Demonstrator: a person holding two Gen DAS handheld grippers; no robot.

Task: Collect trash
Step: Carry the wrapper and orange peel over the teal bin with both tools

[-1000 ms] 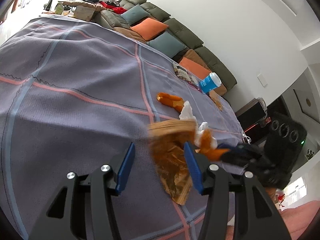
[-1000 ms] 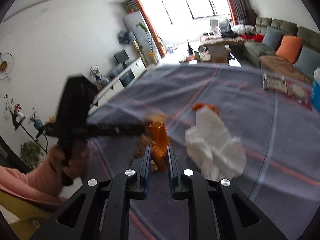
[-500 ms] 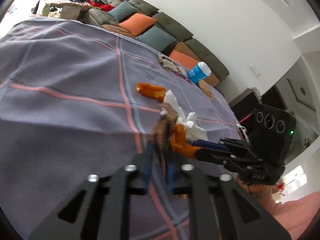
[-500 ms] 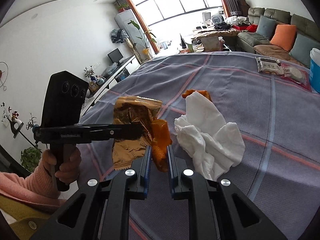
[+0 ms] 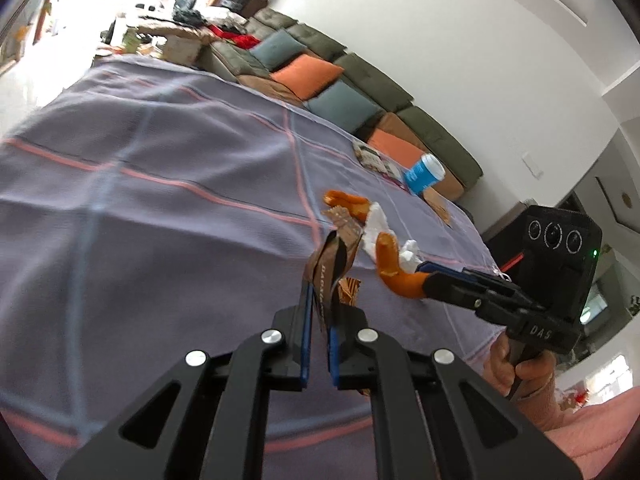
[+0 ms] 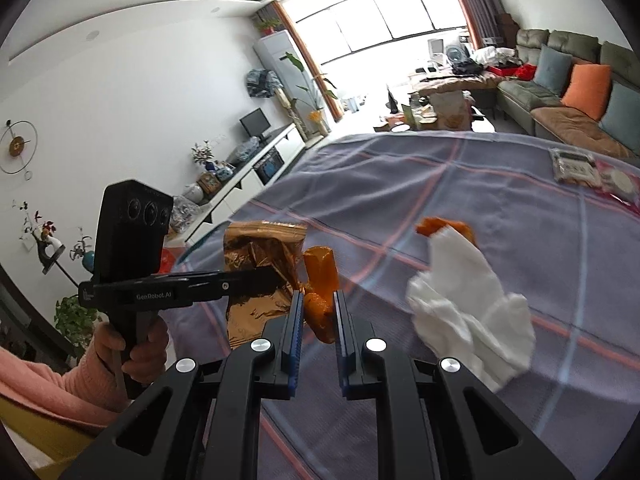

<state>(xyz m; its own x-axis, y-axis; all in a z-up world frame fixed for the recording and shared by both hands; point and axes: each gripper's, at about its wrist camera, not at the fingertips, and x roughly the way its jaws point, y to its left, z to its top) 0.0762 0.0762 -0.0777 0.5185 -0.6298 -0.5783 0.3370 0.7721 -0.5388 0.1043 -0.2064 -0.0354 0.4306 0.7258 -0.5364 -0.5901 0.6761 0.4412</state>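
in the left wrist view, your left gripper [image 5: 319, 320] pinches the brown foil wrapper [image 5: 334, 260] above the plaid cloth [image 5: 160, 208]. in the right wrist view, your right gripper [image 6: 316, 312] clamps the orange peel [image 6: 320, 280], crumpled tissue [image 6: 468, 304] lying just beside.

Your left wrist camera looks close along its fingers toward the sofa [image 5: 360, 92], your right toward the window [image 6: 384, 16], both tilted down and sharing the striped cloth [image 5: 160, 184].

free: cloth [image 5: 160, 200] left | blocked: tissue [image 6: 468, 304], cup [image 5: 423, 173] right
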